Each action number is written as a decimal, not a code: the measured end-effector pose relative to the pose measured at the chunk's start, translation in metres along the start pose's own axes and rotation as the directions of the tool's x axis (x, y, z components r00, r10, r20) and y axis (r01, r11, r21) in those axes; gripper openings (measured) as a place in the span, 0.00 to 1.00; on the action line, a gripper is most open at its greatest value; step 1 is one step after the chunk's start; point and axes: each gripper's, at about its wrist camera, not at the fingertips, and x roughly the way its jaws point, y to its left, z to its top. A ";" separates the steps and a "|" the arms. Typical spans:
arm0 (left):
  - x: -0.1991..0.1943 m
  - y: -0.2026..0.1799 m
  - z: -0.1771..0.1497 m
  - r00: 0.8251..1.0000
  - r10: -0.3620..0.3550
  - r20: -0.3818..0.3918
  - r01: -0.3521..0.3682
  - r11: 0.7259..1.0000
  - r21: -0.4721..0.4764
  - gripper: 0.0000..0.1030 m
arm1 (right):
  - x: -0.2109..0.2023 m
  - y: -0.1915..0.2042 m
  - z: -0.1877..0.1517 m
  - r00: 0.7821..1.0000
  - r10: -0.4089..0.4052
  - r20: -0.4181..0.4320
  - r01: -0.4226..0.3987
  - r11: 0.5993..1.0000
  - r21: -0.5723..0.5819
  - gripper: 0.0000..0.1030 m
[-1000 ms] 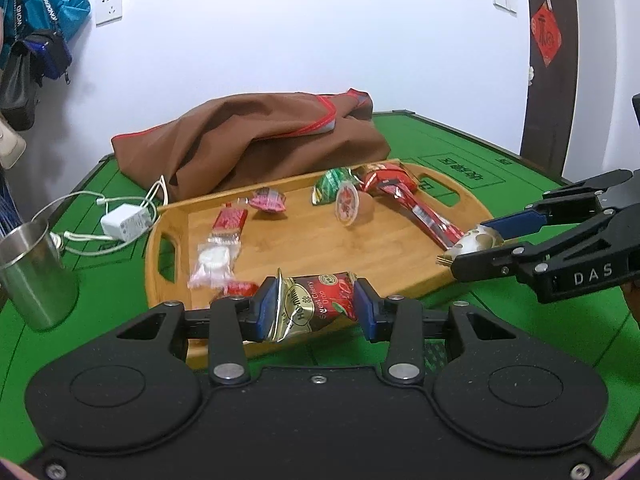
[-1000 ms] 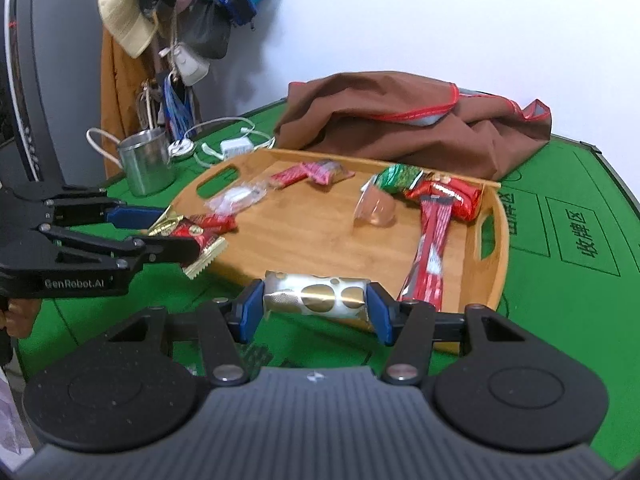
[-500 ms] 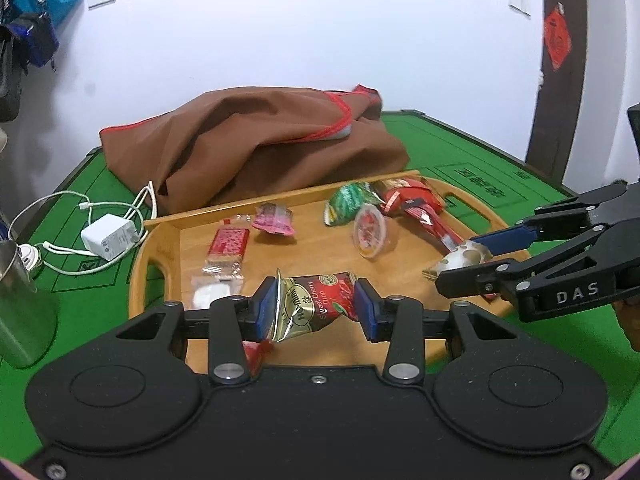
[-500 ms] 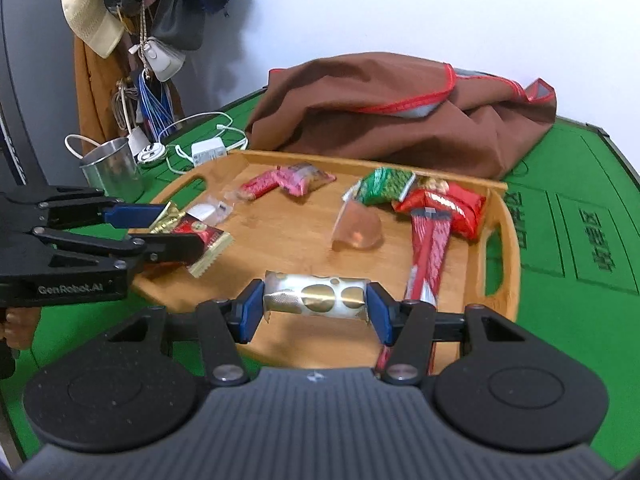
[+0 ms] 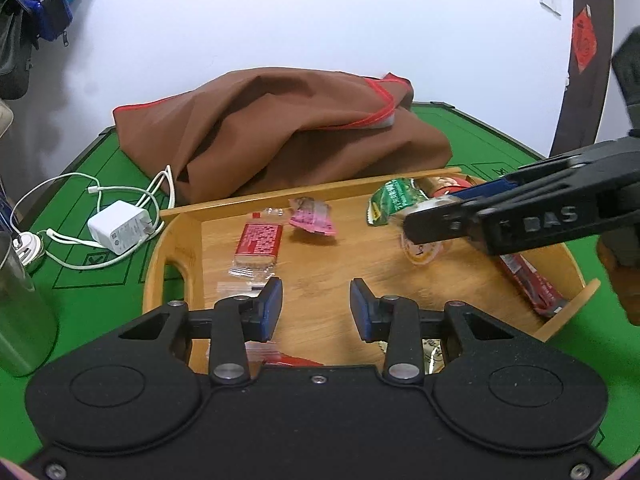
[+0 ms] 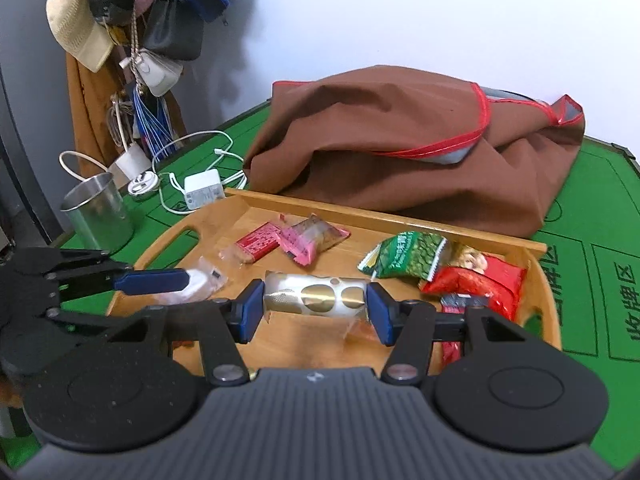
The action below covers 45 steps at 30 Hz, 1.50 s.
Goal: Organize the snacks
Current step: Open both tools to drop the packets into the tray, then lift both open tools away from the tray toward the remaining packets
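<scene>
The gold-and-white snack packet [image 6: 316,299] is clamped crosswise between the blue pads of the right gripper [image 6: 316,312]. It is held just above the wooden tray [image 6: 384,222], nearer the camera than the green packet [image 6: 404,256] and the red packet [image 6: 480,284]. The left gripper [image 5: 316,308] is seen over the tray's near side. Its jaws have just been drawn closer yet stand apart, with nothing between them. A red bar [image 5: 258,242] is seen lying just beyond.
</scene>
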 end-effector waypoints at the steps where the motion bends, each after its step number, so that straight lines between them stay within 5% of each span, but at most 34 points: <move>1: 0.000 0.001 0.000 1.000 -0.001 0.001 0.001 1.000 -0.004 0.34 | 0.006 0.000 0.001 1.000 0.008 -0.009 -0.008 1.000 0.004 0.57; 16: -0.012 -0.001 -0.006 0.999 -0.020 0.032 0.019 1.000 0.017 0.34 | 0.061 0.001 0.019 0.997 -0.019 -0.073 0.019 1.000 0.000 0.58; 31: -0.012 0.001 -0.016 1.000 -0.026 0.012 0.026 1.000 -0.012 0.41 | 0.062 0.007 0.028 0.997 -0.038 -0.071 0.036 0.999 -0.019 0.94; 37: -0.014 -0.002 -0.016 1.000 -0.013 0.014 0.013 1.000 0.007 0.55 | 0.053 0.015 0.028 0.996 -0.067 -0.054 0.063 0.996 -0.070 1.00; 42: -0.017 -0.006 -0.017 1.000 -0.008 0.023 0.008 1.000 0.016 0.87 | 0.044 0.015 0.026 0.995 -0.086 -0.048 0.082 0.994 -0.078 1.00; 45: -0.021 -0.011 -0.016 1.000 -0.006 0.028 0.005 0.999 0.037 0.95 | 0.041 0.012 0.023 0.994 -0.092 -0.056 0.089 0.994 -0.063 1.00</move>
